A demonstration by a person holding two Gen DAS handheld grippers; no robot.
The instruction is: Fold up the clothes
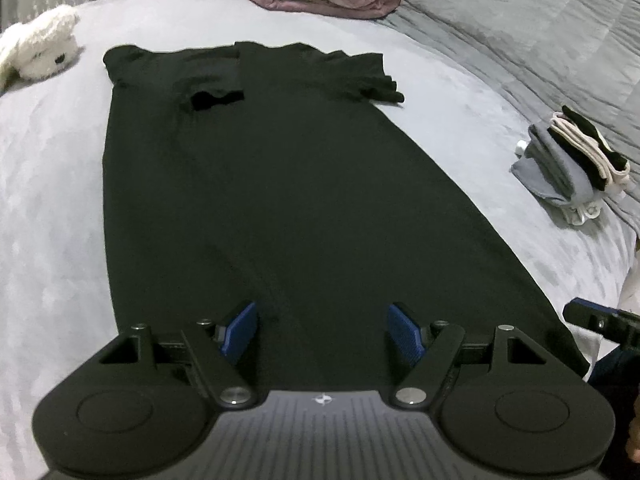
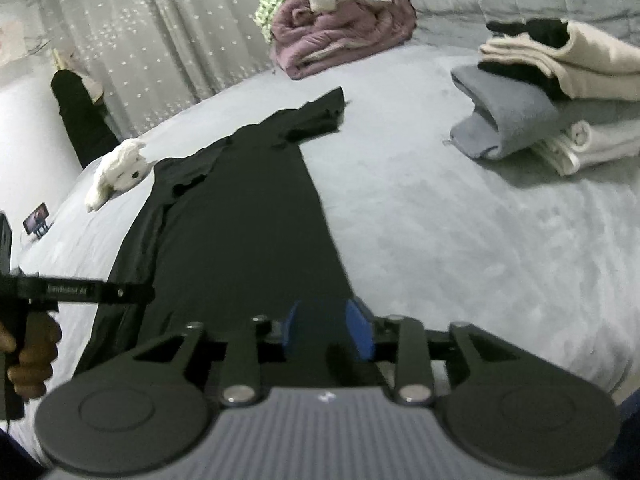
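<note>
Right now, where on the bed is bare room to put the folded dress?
Bare sheet lies between the black dress and the folded stack, and left of the dress below the white plush toy. The head end is crowded by the purple blanket.

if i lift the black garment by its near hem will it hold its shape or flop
The black garment will probably flop: it lies flat against the bed, and its folded-in sleeve looks limp. It is long, so the far end would likely drag. It seems thin and light, so two grip points should help.
</note>
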